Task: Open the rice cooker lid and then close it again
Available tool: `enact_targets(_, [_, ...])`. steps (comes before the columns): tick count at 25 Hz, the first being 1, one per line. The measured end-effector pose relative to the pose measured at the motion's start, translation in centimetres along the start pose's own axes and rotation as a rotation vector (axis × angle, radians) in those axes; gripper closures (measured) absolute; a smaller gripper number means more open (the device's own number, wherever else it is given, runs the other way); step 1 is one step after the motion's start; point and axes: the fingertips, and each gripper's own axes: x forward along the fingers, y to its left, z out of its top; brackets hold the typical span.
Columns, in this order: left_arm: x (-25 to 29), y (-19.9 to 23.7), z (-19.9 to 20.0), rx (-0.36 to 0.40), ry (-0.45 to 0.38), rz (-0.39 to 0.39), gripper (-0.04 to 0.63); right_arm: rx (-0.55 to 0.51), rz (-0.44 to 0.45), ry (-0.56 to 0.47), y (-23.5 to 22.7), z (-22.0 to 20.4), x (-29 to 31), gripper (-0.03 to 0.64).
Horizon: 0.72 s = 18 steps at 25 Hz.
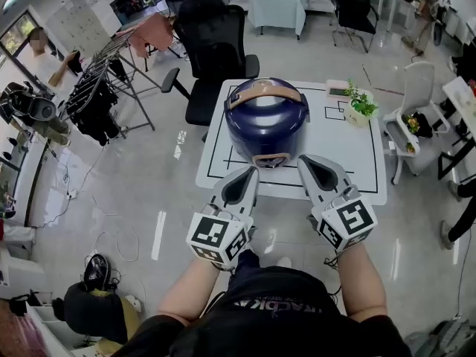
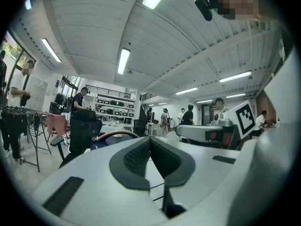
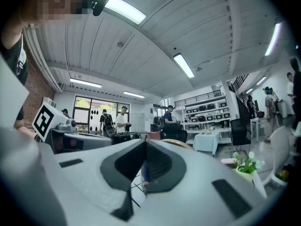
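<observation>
Lid (image 1: 266, 103) lying closed on cooker (image 1: 245, 136). Left gripper (image 1: 251, 171), right gripper (image 1: 303, 161) hovering, jaws together, empty, flanking latch (image 1: 269, 160), within reach.

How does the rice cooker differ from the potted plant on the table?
The rice cooker is dark blue and domed, with a tan handle; the potted plant is green, in a pale pot. The rice cooker is far larger than the potted plant. On the white table, the rice cooker sits near the front edge, the potted plant by the far right corner. Both stand upright on it.
</observation>
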Motion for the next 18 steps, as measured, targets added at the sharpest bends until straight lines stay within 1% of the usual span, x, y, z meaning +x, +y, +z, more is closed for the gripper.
enact_targets(18, [1.3, 0.3, -1.0, -0.028, 0.007, 0.003, 0.591, -0.004, 0.000, 0.021, -1.0, -0.8, 0.4, 0.617])
